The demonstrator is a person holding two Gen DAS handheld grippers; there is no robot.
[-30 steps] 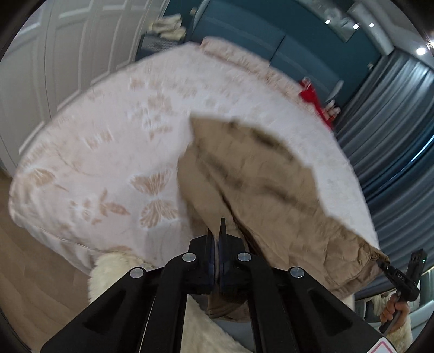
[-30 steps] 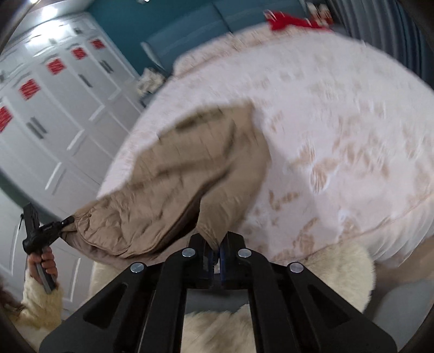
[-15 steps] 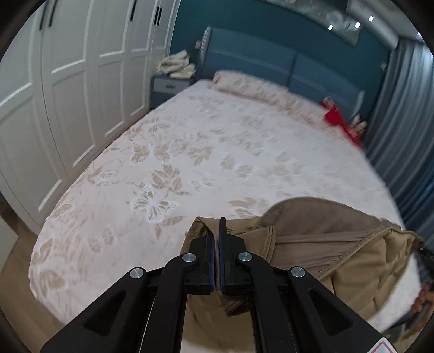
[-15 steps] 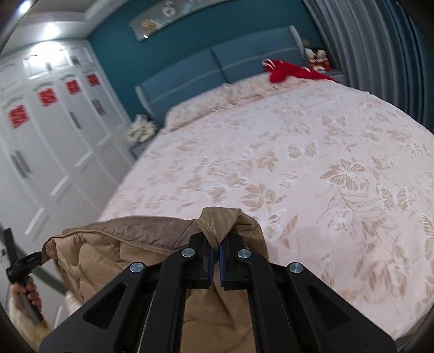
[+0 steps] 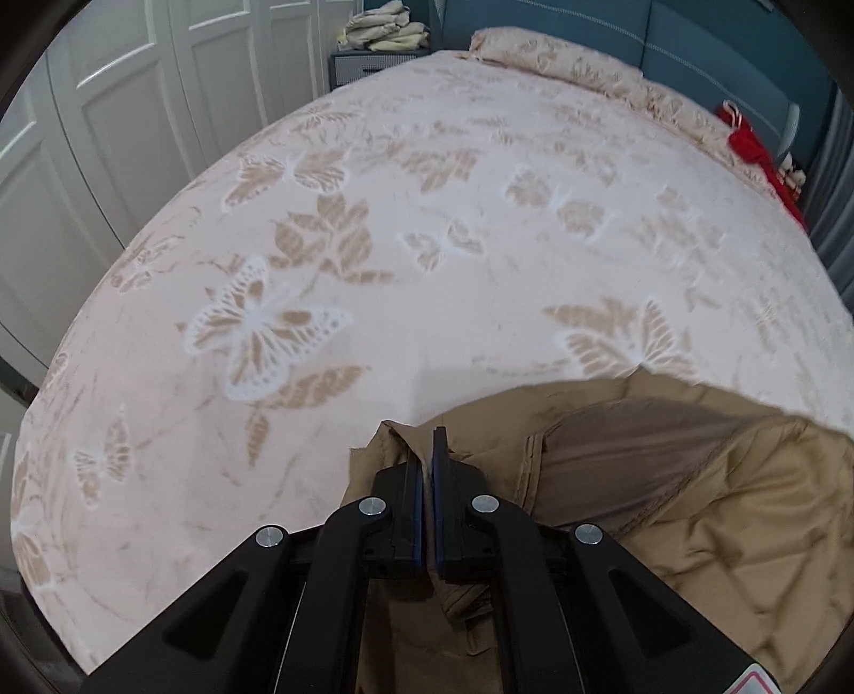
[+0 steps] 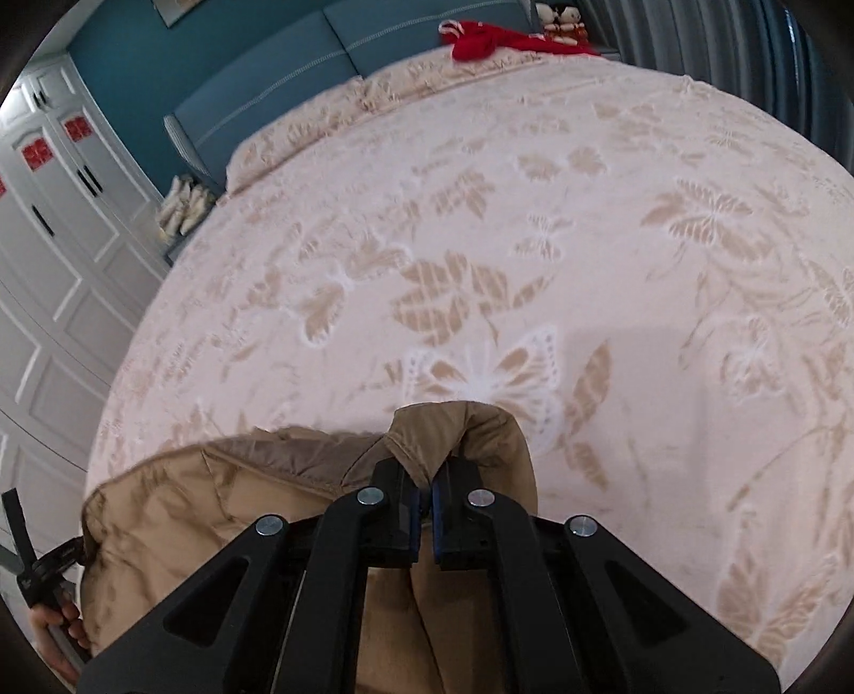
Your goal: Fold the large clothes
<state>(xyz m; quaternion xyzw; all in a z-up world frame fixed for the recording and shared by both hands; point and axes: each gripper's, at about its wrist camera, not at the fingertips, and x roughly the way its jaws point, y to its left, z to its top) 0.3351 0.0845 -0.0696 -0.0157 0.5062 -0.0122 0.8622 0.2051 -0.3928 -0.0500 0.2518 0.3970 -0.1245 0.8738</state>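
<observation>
A tan quilted jacket point(image 5: 694, 502) hangs between my two grippers above the near part of the bed point(image 5: 427, 240). My left gripper point(image 5: 426, 470) is shut on one edge of the jacket. My right gripper point(image 6: 424, 480) is shut on another edge of the jacket point(image 6: 213, 512), which bulges over the fingertips. The left gripper also shows in the right wrist view point(image 6: 37, 566), held by a hand at the jacket's far end. The jacket's lower part is hidden behind the gripper bodies.
The bed has a pink cover with beige butterflies and leaves point(image 6: 587, 240). A red garment point(image 6: 496, 34) lies near the blue headboard point(image 6: 293, 91). White wardrobe doors point(image 5: 107, 107) stand along the left side. A nightstand with folded cloths point(image 5: 379, 48) is by the headboard.
Both grippers have swung up and forward with the jacket, from hanging at the bed's foot to over the bed. The views now tilt down closer to the cover.
</observation>
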